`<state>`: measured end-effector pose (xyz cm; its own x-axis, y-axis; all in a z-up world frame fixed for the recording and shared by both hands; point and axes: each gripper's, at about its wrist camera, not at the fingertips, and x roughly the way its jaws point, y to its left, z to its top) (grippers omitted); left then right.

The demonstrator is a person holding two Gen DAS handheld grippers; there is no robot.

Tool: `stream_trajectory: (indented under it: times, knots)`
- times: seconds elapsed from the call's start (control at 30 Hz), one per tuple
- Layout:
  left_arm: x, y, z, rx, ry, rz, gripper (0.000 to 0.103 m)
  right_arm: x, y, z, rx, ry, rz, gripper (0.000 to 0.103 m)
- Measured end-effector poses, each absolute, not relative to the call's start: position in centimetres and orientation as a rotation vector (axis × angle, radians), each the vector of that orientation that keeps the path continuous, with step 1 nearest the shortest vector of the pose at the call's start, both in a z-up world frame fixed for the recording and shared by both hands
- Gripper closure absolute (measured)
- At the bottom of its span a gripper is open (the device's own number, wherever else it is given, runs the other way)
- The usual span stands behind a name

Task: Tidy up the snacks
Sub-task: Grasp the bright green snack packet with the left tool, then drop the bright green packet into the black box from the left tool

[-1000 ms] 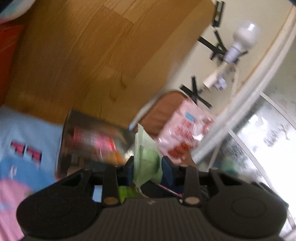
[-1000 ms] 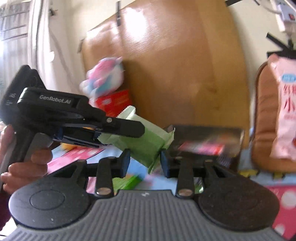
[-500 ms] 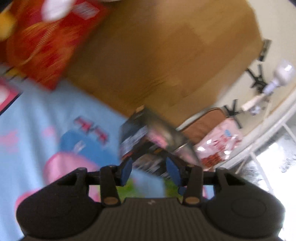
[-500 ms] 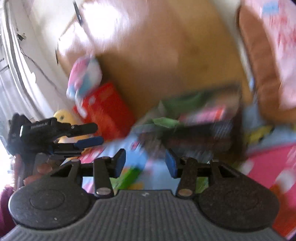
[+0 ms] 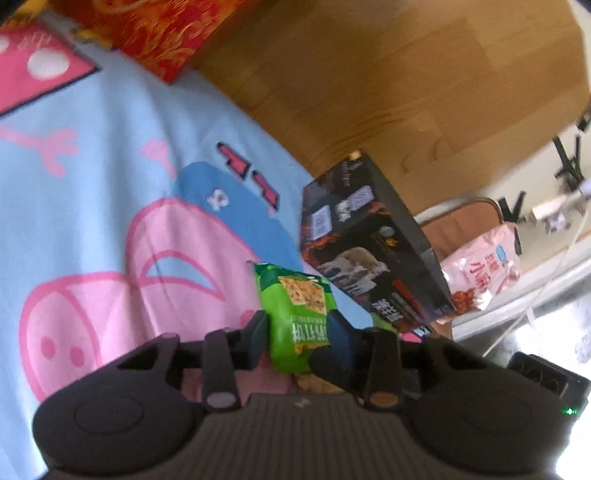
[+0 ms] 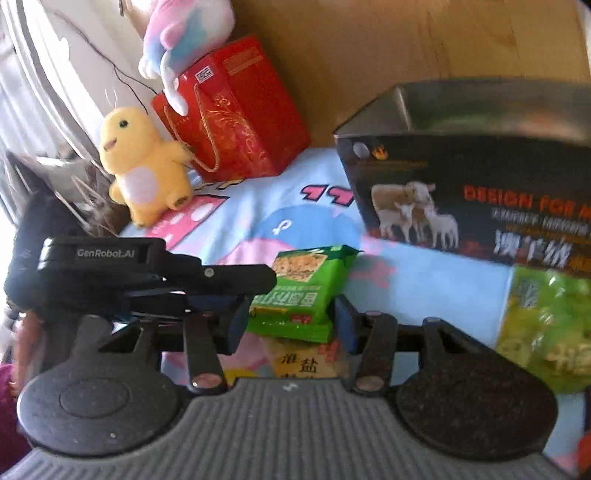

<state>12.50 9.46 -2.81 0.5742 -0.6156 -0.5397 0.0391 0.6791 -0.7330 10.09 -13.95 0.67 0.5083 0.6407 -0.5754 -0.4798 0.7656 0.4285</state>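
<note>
Far to the left of our right claw (image 6: 291, 321) a yellow plush chick (image 6: 144, 162) sits on the blue cartoon blanket (image 5: 92, 147), and just behind it stands a red gift bag (image 6: 236, 110) with a pink and blue plush toy (image 6: 184, 29) on top of it. Nearer, our left claw (image 6: 258, 288) reaches in from the left side and pinches the left edge of the green cracker packet (image 6: 306, 280) between its two fingers. Its jaws have just been closing on that packet, and in its own view the packet (image 5: 295, 295) sits upright between the blue pads, held just above the blanket. The same packet lies between the pads of our right claw, whose jaws have just been opening. They stand spread on either side of it and we cannot see them pressing it. Directly under the packet, close to the right claw, a yellow snack packet (image 6: 306, 362) lies flat. Ahead and to the right of both claws stands a black box (image 6: 480, 192) printed with sheep, its open top facing up. A larger green snack bag (image 6: 546, 325) lies to the right of the right claw, in front of the box. From the left claw, a pink snack bag (image 5: 484, 266) shows far right beyond the box, against a brown cushion (image 5: 458, 221)
</note>
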Motion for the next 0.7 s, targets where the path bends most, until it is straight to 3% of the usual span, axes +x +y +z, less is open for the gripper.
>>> stream_trajectory:
  times: [0.3,0.7]
  knots:
    - [11.1,6.5,2.5,-0.618,0.775,-0.525,0.068,5.7,-16.9,3.4,0.241,0.543,0.638,0.054]
    - [18.7,-1.0,6.7,-0.517,0.713,-0.592,0.068,9.2,-22.2,6.3,0.291,0.394,0.476,0.056]
